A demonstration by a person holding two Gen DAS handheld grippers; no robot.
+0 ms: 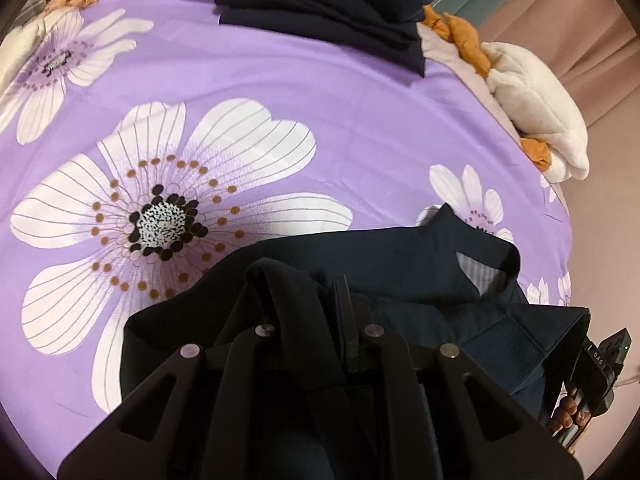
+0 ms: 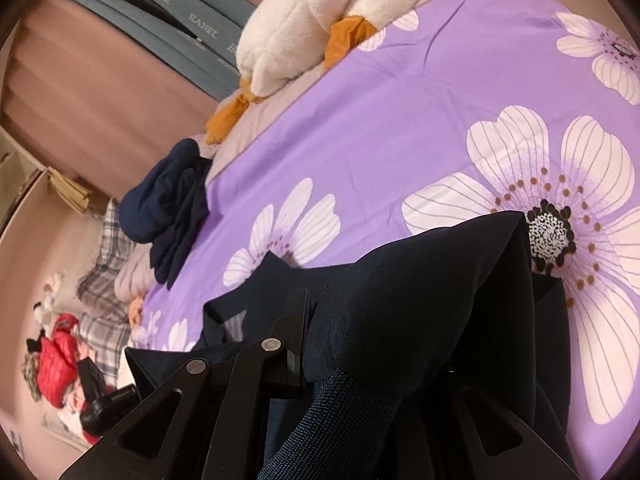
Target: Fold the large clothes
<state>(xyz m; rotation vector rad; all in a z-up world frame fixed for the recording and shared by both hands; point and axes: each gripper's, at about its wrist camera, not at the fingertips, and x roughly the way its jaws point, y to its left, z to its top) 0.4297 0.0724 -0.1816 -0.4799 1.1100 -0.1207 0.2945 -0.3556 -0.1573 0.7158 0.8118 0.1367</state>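
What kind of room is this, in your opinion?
Most likely a bedroom: a purple flowered bedsheet covers a wide bed, a white plush toy lies at its edge, and dark folded clothes are stacked on it.

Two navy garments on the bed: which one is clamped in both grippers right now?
The near navy garment, with ribbed cuffs, draped over the left gripper and right gripper. The other navy garment lies untouched at the far edge of the purple bedspread.
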